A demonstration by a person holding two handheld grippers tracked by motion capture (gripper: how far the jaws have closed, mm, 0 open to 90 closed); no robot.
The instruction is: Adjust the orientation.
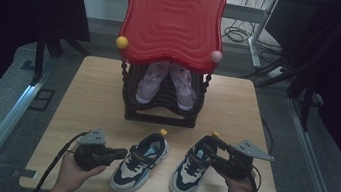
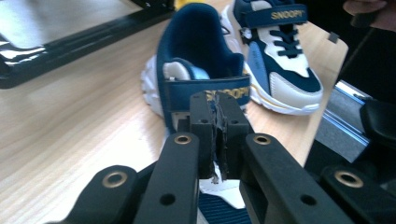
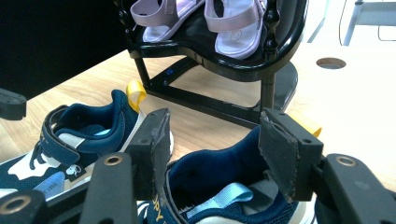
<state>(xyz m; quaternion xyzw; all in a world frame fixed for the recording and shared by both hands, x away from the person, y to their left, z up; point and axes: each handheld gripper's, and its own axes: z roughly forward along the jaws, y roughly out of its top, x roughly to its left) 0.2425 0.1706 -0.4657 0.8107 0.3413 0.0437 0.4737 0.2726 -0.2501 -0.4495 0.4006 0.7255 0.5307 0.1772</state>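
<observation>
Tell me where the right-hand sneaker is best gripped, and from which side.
Grip the right sneaker at its padded heel collar, coming from above and behind. The collar stands up as a thin wall around the open mouth, so one jaw can go inside and one outside. The right gripper, jaws open, already straddles that opening. The yellow heel loop looks too small and floppy to hold.

In the left gripper view, the closed jaws cover the near sneaker's [image 2: 196, 70] toe at lower centre, and the far sneaker's [image 2: 280, 51] heel runs off the top edge. In the high view, the red tray [image 1: 172, 18] hides the sandals' [image 1: 167, 83] backs.
</observation>
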